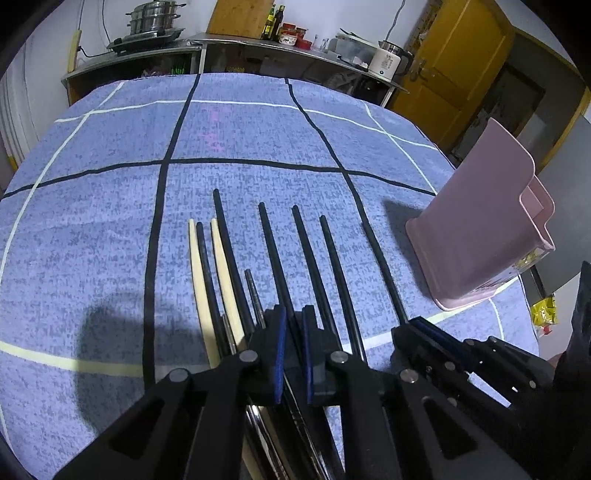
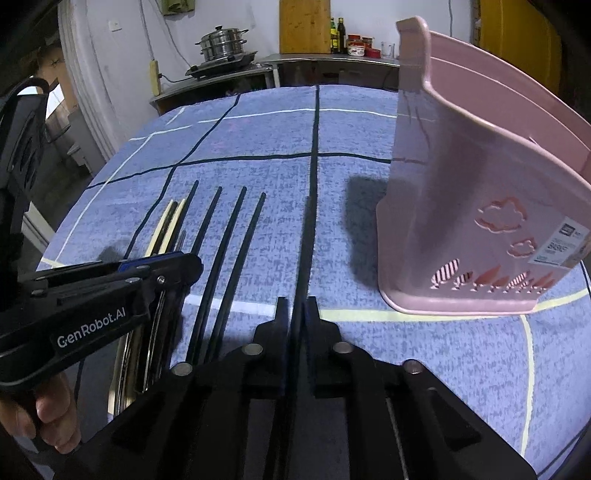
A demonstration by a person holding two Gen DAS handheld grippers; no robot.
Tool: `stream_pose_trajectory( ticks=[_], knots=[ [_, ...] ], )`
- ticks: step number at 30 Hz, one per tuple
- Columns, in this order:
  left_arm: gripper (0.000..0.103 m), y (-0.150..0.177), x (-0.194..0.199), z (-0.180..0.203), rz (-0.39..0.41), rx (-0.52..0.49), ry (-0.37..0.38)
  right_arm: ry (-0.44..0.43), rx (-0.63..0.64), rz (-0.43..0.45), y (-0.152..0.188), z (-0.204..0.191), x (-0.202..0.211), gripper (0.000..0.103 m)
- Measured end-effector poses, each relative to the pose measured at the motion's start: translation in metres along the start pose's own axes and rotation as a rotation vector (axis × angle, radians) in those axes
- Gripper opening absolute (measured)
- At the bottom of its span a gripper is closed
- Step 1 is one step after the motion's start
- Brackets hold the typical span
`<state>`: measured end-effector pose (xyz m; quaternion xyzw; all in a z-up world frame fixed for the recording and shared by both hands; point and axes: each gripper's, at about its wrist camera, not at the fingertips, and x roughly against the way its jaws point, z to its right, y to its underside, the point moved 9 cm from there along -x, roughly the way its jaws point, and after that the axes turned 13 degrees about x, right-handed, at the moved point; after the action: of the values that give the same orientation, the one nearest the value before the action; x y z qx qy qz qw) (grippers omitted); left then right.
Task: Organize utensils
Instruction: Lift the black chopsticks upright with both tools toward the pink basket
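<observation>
On the blue checked tablecloth, black chopsticks and cream ones are laid fanned out; one black chopstick is clamped between the right gripper fingers, judged destined for the pink holder just beside. The left gripper is seen narrowly parted, straddling another chopstick; nothing is seen obstructing the holder

Home kitchen: steamer pot on stove, sauce bottles, kettle.
</observation>
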<state>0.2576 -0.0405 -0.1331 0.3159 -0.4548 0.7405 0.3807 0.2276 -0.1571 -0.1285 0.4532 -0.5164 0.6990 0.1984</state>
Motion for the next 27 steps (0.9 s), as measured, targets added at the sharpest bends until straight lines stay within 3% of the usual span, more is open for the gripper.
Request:
stream_pose_trajectory(
  ticks=[11,20,27],
  knots=[
    [0.007,0.001,0.023,0.007,0.01,0.026,0.057,-0.038,-0.011,0.088,-0.008,0.001,0.035,0.006],
    [0.006,-0.002,0.095,0.031,0.117,-0.023,0.124,-0.054,-0.026,0.231,-0.024,0.004,0.103,0.006],
    [0.006,-0.004,0.147,0.047,0.192,-0.069,0.169,-0.05,-0.031,0.288,-0.028,0.004,0.134,0.006]
  ],
)
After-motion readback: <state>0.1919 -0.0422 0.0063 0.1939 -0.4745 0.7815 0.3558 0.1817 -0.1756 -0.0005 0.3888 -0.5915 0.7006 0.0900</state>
